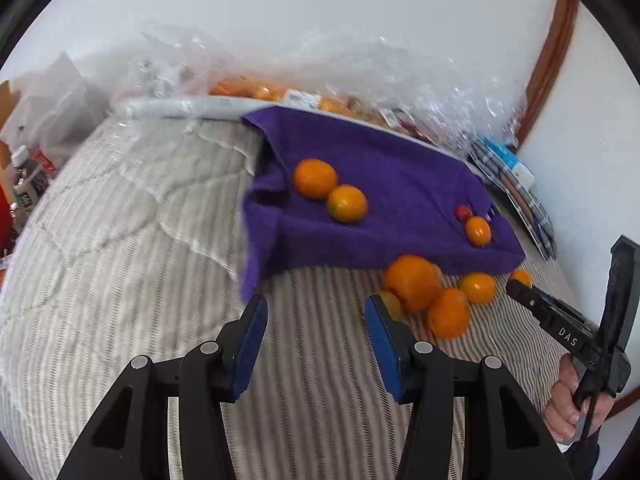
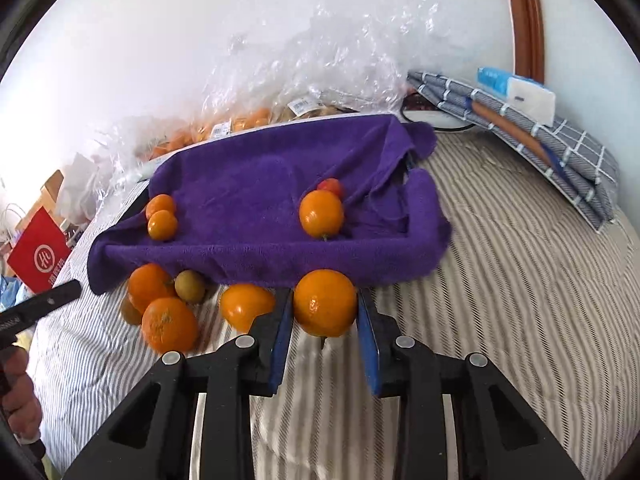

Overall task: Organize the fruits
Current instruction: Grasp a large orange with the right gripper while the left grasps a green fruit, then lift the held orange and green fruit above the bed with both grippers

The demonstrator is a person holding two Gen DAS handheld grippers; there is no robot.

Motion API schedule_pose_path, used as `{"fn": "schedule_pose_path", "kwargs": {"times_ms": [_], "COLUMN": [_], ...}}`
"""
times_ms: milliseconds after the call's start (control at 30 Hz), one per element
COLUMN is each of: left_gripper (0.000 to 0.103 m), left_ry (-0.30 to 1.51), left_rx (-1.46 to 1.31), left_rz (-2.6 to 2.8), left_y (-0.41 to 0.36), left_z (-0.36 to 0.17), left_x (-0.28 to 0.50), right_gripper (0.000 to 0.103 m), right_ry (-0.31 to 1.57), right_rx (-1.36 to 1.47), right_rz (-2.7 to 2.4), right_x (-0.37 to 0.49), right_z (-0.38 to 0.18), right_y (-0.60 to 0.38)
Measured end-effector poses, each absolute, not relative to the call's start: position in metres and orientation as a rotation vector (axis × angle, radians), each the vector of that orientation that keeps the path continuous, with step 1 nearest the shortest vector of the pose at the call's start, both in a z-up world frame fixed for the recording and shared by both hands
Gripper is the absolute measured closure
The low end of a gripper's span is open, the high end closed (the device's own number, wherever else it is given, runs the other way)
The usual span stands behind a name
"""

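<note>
Right claw [image 2: 325, 320]: blue-padded fingers clamped on a round, smooth-skinned orange fruit [image 2: 325, 302], low centre of the right wrist frame, just in front of the near wall of a purple terry-cloth-lined tray [image 2: 256, 256]. The claw's black frame shows at the right edge of the left wrist frame, a bare hand [image 1: 568, 396] gripping its handle.

Left claw [image 1: 316, 312]: fingers spread apart, nothing between them, hovering above the bed at lower centre of the left wrist frame.

Purple cloth is plush and soft, draped over the tray rim with loose folds at the corners. Inside: two glossy oranges touching each other [image 2: 162, 216] at the left of the right wrist frame; one orange [image 2: 321, 213] at centre with a small red fruit [image 2: 331, 186] just behind it.

Loose cluster on the bed left of the held fruit: three oranges [image 2: 168, 312], one slightly dimpled, plus two small dull yellow-brown round fruits [image 2: 190, 286].

Bed: quilted cover in beige and white stripes [image 2: 500, 280], ribbed texture. Behind the tray, crinkled clear plastic bags [image 2: 320, 64] holding more orange fruit, against a plain white wall. Folded blue-grey checked cloth [image 2: 560, 148] at upper right; curved brown wooden trim [image 2: 524, 20] above it. Red paper bag [image 2: 38, 256] at far left.
</note>
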State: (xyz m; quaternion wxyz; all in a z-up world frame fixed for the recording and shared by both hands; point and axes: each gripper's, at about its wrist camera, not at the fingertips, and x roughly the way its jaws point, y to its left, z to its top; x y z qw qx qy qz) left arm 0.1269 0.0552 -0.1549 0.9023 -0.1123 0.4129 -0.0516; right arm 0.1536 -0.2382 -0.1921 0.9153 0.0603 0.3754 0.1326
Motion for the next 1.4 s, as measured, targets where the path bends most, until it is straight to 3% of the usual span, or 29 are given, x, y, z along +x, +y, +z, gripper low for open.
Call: {"fn": "schedule_pose_path", "kwargs": {"times_ms": [400, 500, 1400], "left_gripper": [0.057, 0.076, 0.076], "left_ry": [0.889, 0.885, 0.813], "left_rx": [-0.128, -0.134, -0.27], "left_rz": [-0.172, -0.185, -0.128], "left_y": [0.006, 0.005, 0.048], "left_z": [-0.177, -0.178, -0.177], "left_x": [0.144, 0.148, 0.133], "right_gripper": [0.072, 0.072, 0.072], "right_ry": [0.808, 0.816, 0.758], "right_rx": [0.081, 0.033, 0.099], "right_rz": [0.253, 0.239, 0.287], "right_x": [0.145, 0.146, 0.14], "right_z": [-0.202, -0.203, -0.196], "right_y": [-0.241, -0.233, -0.247]}}
